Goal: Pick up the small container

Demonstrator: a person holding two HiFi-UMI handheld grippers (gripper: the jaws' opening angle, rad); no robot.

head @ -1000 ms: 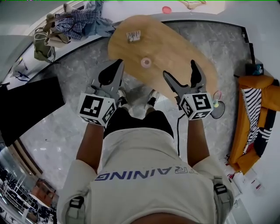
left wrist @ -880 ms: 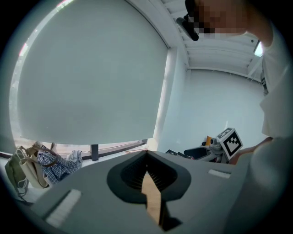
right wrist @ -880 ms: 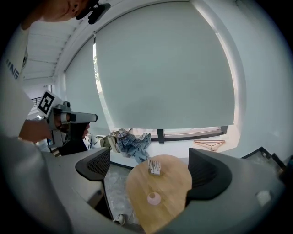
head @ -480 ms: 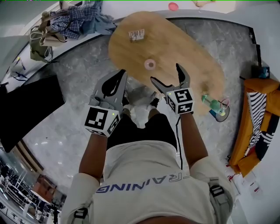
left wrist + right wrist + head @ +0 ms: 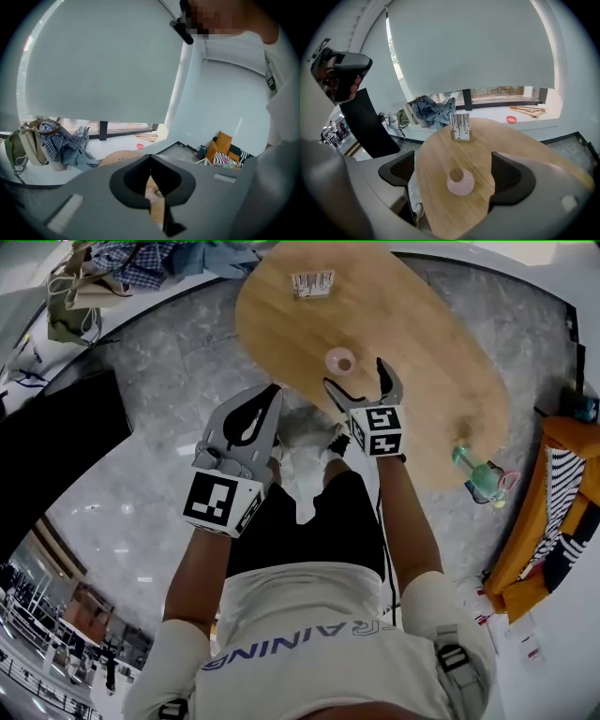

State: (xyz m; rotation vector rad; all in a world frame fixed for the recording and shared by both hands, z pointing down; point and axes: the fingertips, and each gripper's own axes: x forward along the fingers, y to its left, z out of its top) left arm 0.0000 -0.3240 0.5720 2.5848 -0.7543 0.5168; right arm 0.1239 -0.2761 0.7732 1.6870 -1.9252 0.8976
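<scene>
The small pink container [image 5: 339, 360] stands on the oval wooden table [image 5: 412, 343], near its front edge. My right gripper [image 5: 356, 378] is open just short of it, with one fingertip on each side of the line to it. In the right gripper view the container [image 5: 461, 182] sits centred ahead of the gap, and neither dark pad [image 5: 401, 169] touches it. My left gripper [image 5: 255, 413] hangs over the floor, left of the table's edge, with its jaws together and nothing held. In the left gripper view the left gripper [image 5: 152, 187] shows only a thin slit.
A striped card [image 5: 312, 282] stands at the table's far end. A green bottle [image 5: 469, 465] rests at the table's right edge. Orange cushions [image 5: 567, 493] lie to the right, a black panel [image 5: 47, 442] to the left, and clothes and bags [image 5: 103, 268] at the far left.
My right gripper has moved left and forward over the table edge, up to the pink container, staying open. The left gripper kept its place beside the table.
</scene>
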